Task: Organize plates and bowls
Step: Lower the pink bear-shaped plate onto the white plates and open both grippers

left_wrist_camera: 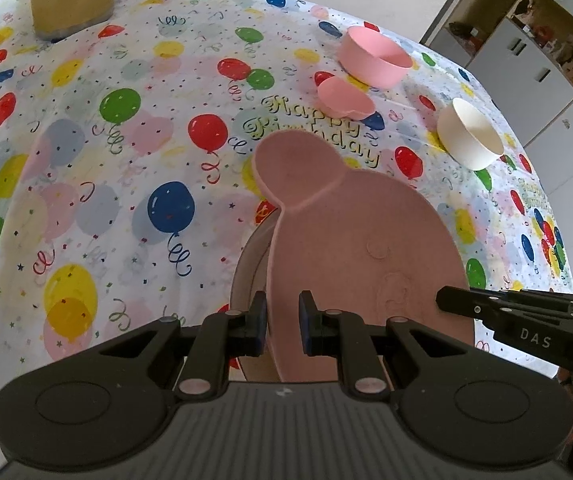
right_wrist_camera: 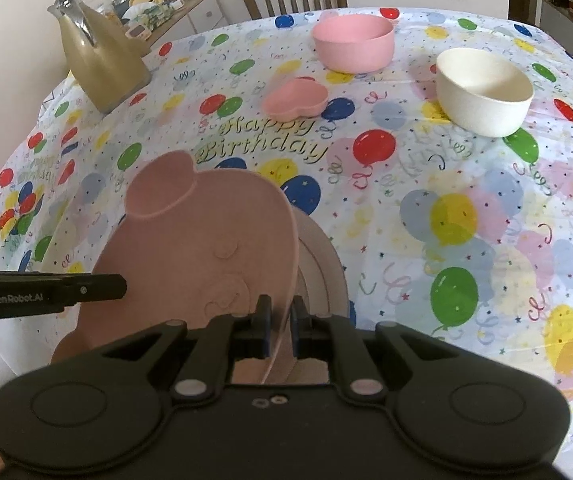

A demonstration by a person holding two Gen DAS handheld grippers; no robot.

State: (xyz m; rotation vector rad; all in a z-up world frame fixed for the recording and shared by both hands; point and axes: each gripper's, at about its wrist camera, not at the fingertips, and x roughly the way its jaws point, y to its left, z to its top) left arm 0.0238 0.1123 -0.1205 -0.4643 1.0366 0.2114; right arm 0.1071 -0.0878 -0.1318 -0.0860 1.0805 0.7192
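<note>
- We have the pink bear-shaped plate (left_wrist_camera: 350, 240) clamped at opposite rims: left gripper (left_wrist_camera: 282, 320) one side, right gripper (right_wrist_camera: 280, 326) the other.
- The plate hangs tilted just above the grey plate (right_wrist_camera: 326, 264) at the table's near edge.
- Its ear points toward the far bowls; the stack lies directly below.

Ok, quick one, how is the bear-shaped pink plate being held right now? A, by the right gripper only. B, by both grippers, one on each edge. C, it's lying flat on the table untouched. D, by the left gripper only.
B: the left gripper and right gripper each have their jaws clamped on an opposite edge of the bear-shaped pink plate.
</note>
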